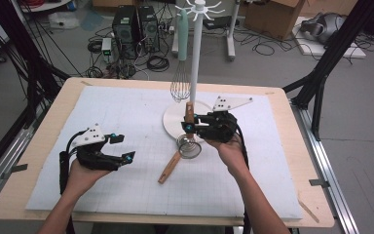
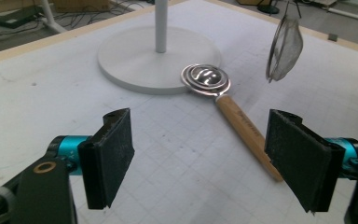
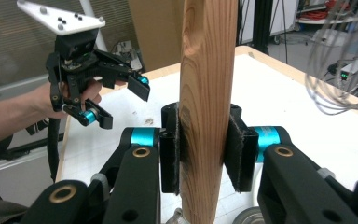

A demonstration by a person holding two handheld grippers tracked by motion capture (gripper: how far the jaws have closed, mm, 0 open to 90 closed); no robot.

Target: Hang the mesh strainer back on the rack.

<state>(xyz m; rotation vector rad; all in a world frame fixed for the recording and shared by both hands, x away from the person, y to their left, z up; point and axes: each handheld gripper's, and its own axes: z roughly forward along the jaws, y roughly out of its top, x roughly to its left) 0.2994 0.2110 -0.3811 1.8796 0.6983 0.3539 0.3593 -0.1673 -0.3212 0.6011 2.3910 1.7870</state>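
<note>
Held item: spiral whisk with a wooden handle [image 3: 207, 93], upright, coil end down, just above the mat beside the stand base [image 1: 175, 127].
Right gripper [image 1: 193, 124]: pressed together on that handle at mid-length.
Left gripper [image 1: 121, 147]: jaws spread, nothing between them, over the near-left mat.
Handling: likely light and stiff; the smooth wood may twist in the pads; grip the handle, not the springy wire coil.
Second item: a similar coil whisk [image 2: 235, 114] lies flat on the mat, handle toward the near side.
Obstructions: white stand pole [image 1: 195, 58] and hanging balloon whisk [image 1: 180, 68], just behind the held handle.
</note>
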